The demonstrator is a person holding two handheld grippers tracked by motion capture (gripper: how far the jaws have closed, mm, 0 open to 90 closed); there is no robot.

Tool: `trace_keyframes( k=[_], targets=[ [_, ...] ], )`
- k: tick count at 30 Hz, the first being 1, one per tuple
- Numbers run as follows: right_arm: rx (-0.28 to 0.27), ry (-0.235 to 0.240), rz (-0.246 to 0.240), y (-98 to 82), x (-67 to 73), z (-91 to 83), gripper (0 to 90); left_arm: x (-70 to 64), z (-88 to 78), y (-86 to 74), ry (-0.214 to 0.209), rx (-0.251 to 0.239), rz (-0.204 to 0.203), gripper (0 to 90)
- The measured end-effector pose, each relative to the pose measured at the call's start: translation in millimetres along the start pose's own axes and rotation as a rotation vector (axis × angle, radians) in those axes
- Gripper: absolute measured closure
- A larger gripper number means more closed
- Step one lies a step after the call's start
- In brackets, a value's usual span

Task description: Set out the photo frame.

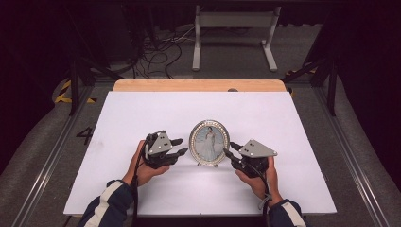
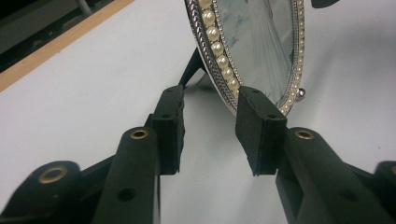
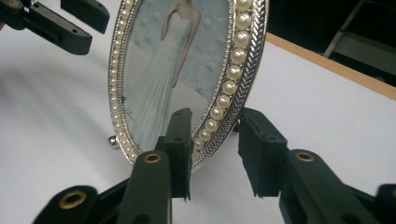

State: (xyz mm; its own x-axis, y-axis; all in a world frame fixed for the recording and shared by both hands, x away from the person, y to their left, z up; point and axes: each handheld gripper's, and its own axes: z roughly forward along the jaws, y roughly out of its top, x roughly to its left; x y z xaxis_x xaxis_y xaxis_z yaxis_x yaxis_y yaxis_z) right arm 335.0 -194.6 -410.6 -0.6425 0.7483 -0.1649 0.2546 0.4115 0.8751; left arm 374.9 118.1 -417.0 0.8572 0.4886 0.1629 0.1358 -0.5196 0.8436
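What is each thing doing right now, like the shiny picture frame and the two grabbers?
Picture frame: standing upright on the white board, propped on its back leg.
Left gripper: open, jaws either side of the frame's edge, not squeezing.
Right gripper: open, the frame's pearl rim between its jaws, with a gap.

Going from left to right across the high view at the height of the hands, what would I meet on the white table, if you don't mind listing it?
left hand → left gripper → oval picture frame → right gripper → right hand, all on the white table.
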Motion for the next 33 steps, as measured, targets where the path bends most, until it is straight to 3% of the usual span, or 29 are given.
trace_keyframes(
  k=[6, 15, 23, 33],
  targets=[
    [0.02, 0.012, -0.045, -4.2, -0.1, -4.8, 53.4, -3.9, -9.3, -6.4, 0.032, 0.023, 0.029, 50.8],
    [0.034, 0.031, -0.061, -15.4, -3.7, -19.7, 44.1, -9.1, -28.4, -24.7, 0.064, 0.056, 0.053, 36.7],
    [0.063, -0.013, -0.04, -31.1, -14.1, -32.9, 32.1, -9.5, -53.6, -51.3, 0.098, 0.083, 0.027, 25.5],
    [0.106, -0.043, -0.014, -57.6, -25.8, -46.6, 24.2, -6.9, -76.1, -79.7, 0.13, 0.119, -0.016, 14.7]
  ],
)
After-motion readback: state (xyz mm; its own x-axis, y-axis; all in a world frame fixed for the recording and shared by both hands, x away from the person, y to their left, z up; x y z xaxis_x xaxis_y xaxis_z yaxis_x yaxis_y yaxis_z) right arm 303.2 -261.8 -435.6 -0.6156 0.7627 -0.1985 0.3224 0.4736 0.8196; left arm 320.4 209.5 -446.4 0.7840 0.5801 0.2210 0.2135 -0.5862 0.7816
